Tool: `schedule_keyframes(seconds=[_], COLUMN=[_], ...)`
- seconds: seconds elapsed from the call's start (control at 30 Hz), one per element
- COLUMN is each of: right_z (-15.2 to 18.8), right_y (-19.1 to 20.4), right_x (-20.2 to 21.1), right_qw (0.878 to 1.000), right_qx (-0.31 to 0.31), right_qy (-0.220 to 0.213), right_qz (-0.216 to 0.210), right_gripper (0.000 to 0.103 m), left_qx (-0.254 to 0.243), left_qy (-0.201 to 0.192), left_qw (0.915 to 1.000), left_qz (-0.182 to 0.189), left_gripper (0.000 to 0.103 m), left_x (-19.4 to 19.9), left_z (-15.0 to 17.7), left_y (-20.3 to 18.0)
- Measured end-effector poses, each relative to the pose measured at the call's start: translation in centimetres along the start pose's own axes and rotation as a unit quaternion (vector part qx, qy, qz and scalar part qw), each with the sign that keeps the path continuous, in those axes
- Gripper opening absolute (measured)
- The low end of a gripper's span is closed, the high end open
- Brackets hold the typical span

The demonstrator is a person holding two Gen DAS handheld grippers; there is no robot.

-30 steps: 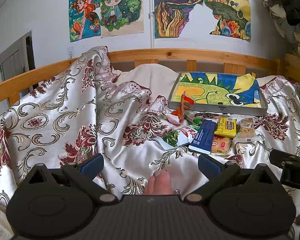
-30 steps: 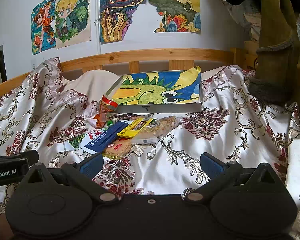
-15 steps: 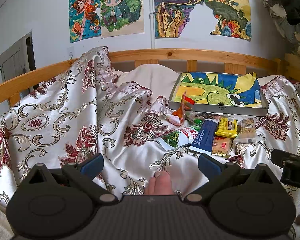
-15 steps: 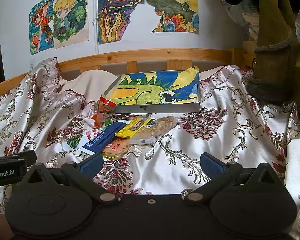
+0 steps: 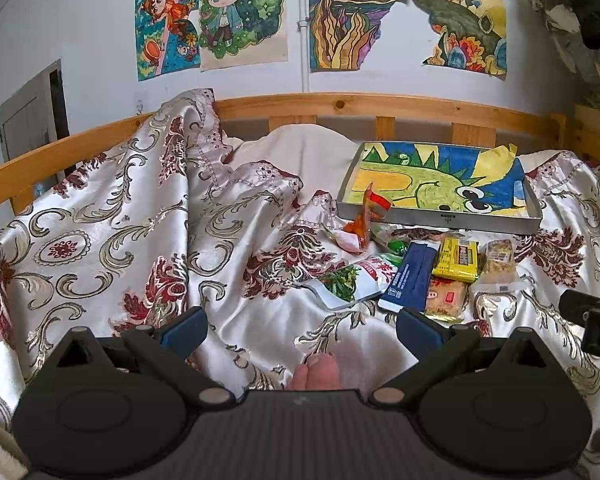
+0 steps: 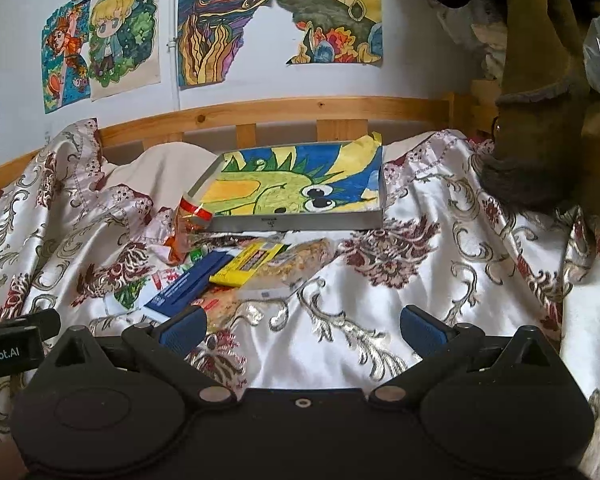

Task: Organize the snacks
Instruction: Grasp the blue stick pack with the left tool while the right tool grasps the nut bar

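Both the left gripper [image 5: 302,326] and right gripper [image 6: 303,324] gape over bedspread [image 6: 400,280], snacks [image 5: 420,276] seemingly touching the tray [image 5: 440,220] edge.

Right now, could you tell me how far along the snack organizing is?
Nothing looks done yet: the tray holds only its dinosaur drawing. Nothing is in hand either; the left gripper and right gripper are both open and empty. Everything is left: the blue packet, yellow packet, green-and-white bag, orange wrapper and the others lie on the bedspread before the tray.
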State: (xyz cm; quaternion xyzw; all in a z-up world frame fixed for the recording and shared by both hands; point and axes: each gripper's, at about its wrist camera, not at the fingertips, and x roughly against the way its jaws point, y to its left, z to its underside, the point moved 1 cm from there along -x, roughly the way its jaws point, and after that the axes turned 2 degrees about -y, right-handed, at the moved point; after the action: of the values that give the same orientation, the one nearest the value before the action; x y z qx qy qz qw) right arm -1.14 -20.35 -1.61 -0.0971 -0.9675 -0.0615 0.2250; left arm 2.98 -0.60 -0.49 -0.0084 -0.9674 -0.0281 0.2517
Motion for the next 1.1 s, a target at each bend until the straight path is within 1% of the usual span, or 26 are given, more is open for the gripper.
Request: schedule_keyframes(seconds=[0.13,0.33,0.53,0.63,0.73,0.8,0.87,0.97,1.1], right_z=[-0.8,-1.6,-2.1,-2.3,-2.4,-2.5,-2.7,-2.9,-3.4], right_y=[-0.2,-0.3,-0.7,-0.7,-0.8,-1.0,-1.3,-2.2,-3.2], right_x=[-0.7,-2.1,-4.0,-5.0,-6.2,-6.9,-7.6,-8.8,-10.7], right_qw=[1.000,0.999,0.994,0.992,0.990,0.989,0.989,0.991,0.992], right_qx=[0.011,0.030,0.070,0.093,0.097,0.098,0.092,0.067,0.021], right_qy=[-0.001,0.011,0.028,0.033,0.041,0.049,0.057,0.076,0.087], right_qz=[-0.011,-0.037,-0.076,-0.084,-0.093,-0.098,-0.099,-0.092,-0.084], right_gripper=[0.102,0.102,0.102,0.102,0.102,0.102,0.102,0.102,0.102], left_qx=[-0.004,-0.018,-0.042,-0.059,-0.078,-0.090,-0.093,-0.099,-0.111], left_qy=[0.000,-0.001,0.006,0.009,0.011,0.018,0.025,0.034,0.039], left_qw=[1.0000,0.9998,0.9990,0.9980,0.9962,0.9939,0.9922,0.9895,0.9852], left_qz=[0.001,0.003,0.014,0.022,0.036,0.062,0.078,0.100,0.125], left_gripper=[0.102,0.102,0.102,0.102,0.102,0.102,0.102,0.102,0.102], left_x=[-0.8,-2.5,-4.9,-6.3,-7.6,-8.6,-9.4,-10.8,-12.6], left_z=[-0.7,-1.7,-2.4,-2.8,-3.1,-3.3,-3.4,-3.6,-3.6], left_y=[-0.3,-1.0,-1.8,-2.2,-2.7,-3.1,-3.3,-3.8,-4.8])
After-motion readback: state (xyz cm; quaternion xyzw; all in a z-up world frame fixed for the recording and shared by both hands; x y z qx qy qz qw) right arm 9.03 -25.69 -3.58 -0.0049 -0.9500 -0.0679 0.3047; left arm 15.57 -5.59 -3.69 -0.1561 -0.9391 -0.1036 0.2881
